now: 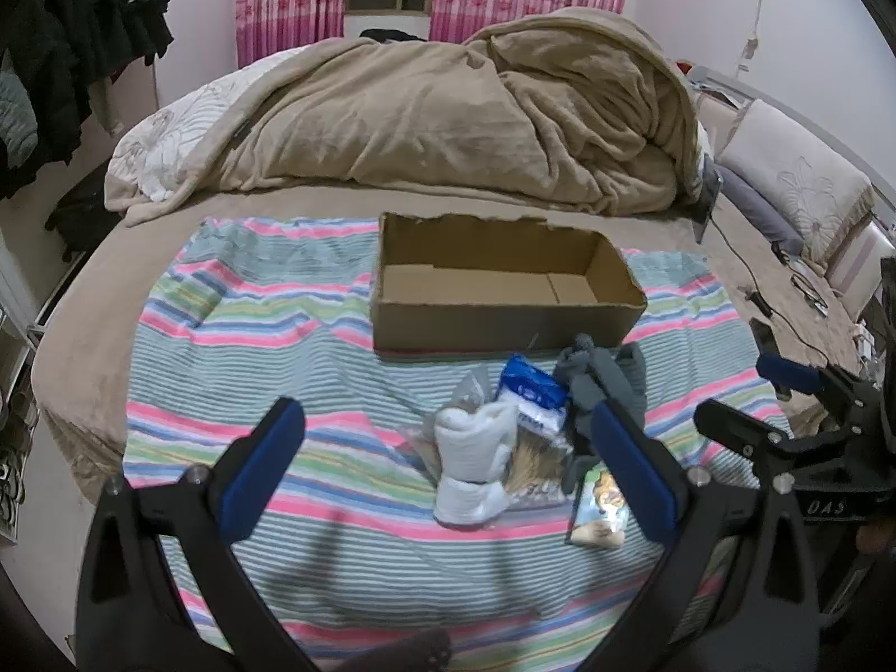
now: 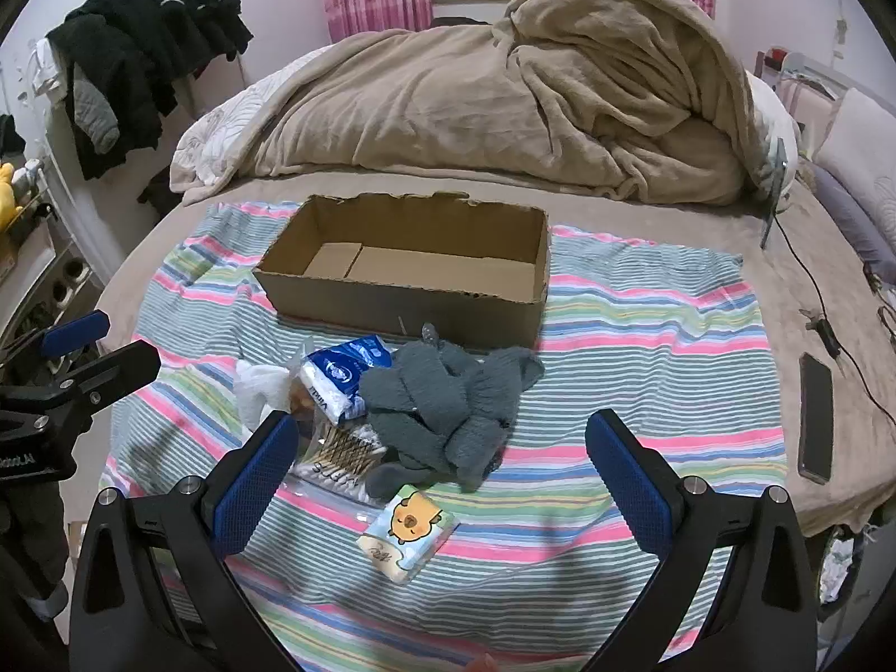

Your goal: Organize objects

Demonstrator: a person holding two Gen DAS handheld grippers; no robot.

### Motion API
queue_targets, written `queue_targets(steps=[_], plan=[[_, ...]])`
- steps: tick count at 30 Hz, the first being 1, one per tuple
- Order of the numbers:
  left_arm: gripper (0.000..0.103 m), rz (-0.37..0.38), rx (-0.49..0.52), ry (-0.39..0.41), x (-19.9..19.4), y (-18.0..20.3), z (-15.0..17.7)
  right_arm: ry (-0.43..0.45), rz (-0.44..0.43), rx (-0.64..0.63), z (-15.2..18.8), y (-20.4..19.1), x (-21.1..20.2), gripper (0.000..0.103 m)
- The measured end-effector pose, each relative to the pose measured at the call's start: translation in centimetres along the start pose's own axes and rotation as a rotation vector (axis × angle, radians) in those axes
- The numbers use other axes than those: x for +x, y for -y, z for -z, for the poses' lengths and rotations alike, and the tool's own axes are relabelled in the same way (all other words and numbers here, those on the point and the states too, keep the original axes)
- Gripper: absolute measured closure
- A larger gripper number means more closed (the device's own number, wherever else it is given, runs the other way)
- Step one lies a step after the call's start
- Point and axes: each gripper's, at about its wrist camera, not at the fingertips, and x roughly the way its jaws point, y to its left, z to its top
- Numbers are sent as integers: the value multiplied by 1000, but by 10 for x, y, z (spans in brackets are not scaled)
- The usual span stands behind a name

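Nothing sorted yet, by my read: the open brown cardboard box (image 2: pixel 403 257) sits empty on the striped pastel cloth (image 2: pixel 644 336). All items are heaped just in front of it: a rolled white sock pair (image 1: pixel 476 465), a blue-and-white tissue pack (image 2: pixel 341 375), crumpled grey knit socks (image 2: pixel 448 409), a clear bag of cotton swabs (image 2: pixel 341 453), and a small cartoon-printed tissue pack (image 2: pixel 409 532) nearest me. My left gripper (image 1: pixel 448 465) and right gripper (image 2: pixel 442 476) both hover spread wide, holding nothing.
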Motion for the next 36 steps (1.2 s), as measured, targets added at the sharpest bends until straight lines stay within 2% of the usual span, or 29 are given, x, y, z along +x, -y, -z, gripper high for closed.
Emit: queue_targets(steps=[36], plan=[[0,-21,7,-12,-1,4,2,-7,-21,7,6,0,4,0]])
